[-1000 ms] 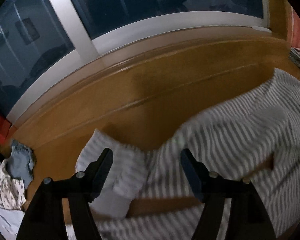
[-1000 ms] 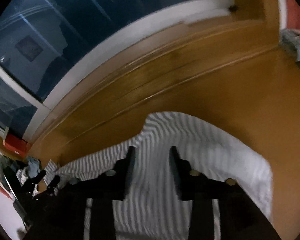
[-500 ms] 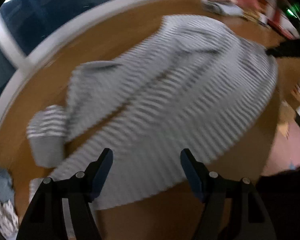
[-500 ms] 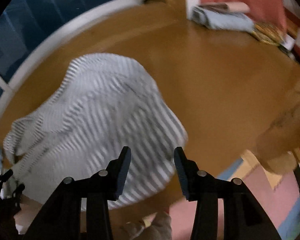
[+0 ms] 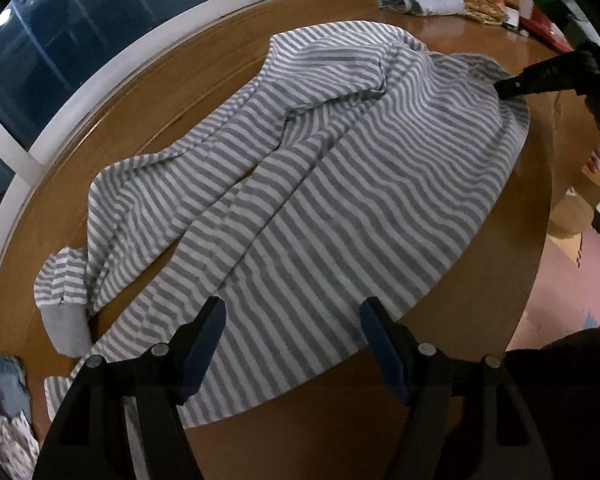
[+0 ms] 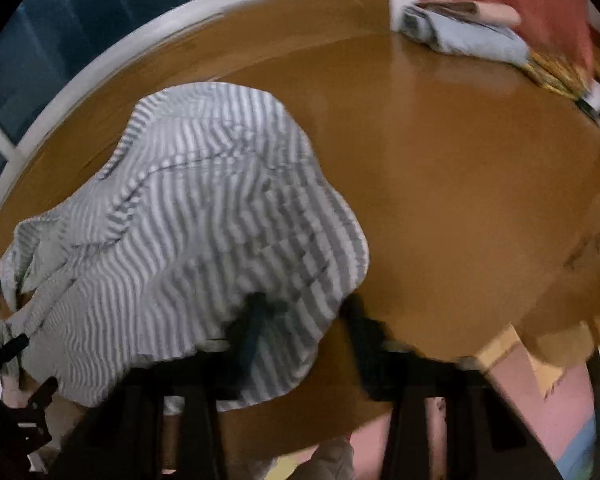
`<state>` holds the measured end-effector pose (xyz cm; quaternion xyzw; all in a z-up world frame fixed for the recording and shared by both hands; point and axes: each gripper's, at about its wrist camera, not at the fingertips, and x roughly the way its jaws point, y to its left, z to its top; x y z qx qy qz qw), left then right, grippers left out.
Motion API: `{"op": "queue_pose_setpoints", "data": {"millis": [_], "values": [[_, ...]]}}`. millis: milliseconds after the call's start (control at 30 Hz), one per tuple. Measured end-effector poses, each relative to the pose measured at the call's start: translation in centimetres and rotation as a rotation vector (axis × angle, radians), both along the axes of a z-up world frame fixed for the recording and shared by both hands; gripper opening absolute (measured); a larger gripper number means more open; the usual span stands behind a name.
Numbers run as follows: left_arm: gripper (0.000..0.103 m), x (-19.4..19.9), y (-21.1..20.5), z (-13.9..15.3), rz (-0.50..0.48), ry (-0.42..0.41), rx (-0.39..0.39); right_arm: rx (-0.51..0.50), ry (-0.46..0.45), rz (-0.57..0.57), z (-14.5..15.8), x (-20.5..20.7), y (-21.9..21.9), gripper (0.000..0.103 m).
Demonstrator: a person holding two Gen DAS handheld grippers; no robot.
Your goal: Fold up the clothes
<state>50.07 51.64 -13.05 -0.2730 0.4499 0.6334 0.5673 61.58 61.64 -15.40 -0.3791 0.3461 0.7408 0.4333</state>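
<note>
Right claw [image 6: 300, 320] now closing on striped shirt [image 5: 320, 168], previously open above it

Grey-and-white striped shirt [image 5: 340, 184], orange-brown table [image 5: 380, 420]

Left gripper [image 5: 292, 312]: pitched steeply downward, jaws set wide apart, nothing gripped between the blue pads. Right gripper [image 5: 508, 87]: also pitched downward, reaching in from the far right, jaws closing on the edge of the shirt [image 5: 340, 180], cloth between them.
</note>
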Motion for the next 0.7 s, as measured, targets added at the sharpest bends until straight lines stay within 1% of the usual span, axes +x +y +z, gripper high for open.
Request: {"op": "queue_pose_setpoints", "data": {"millis": [100, 267, 333, 433, 467, 567, 633, 667, 700], "values": [[0.068, 1.6, 0.8, 0.1, 0.036, 0.021, -0.002, 0.045, 0.073, 0.023, 1.1, 1.3, 0.5, 0.005], [0.068, 5.3, 2.0, 0.1, 0.067, 0.076, 0.018, 0.04, 0.276, 0.055, 3.6, 4.5, 1.5, 0.004], [0.068, 6.1, 2.4, 0.3, 0.076, 0.086, 0.028, 0.036, 0.36, 0.067, 4.5, 5.4, 1.8, 0.004], [0.068, 7.3, 2.9, 0.3, 0.094, 0.064, 0.044, 0.03, 0.442, 0.103, 5.9, 6.0, 2.3, 0.004], [0.068, 7.9, 3.1, 0.4, 0.105, 0.069, 0.056, 0.029, 0.455, 0.118, 6.3, 6.1, 2.5, 0.004], [0.068, 8.2, 3.6, 0.6, 0.145, 0.087, 0.093, 0.034, 0.452, 0.155, 6.8, 6.3, 2.8, 0.004], [0.068, 8.2, 4.0, 0.7, 0.177, 0.091, 0.119, 0.02, 0.472, 0.176, 7.0, 6.5, 3.2, 0.004], [0.067, 7.9, 4.1, 0.9, 0.192, 0.072, 0.132, 0.019, 0.481, 0.186, 7.1, 6.6, 3.3, 0.004], [0.059, 7.6, 4.2, 1.0, 0.206, 0.051, 0.145, 0.022, 0.487, 0.197, 7.3, 6.6, 3.4, 0.004]]}}
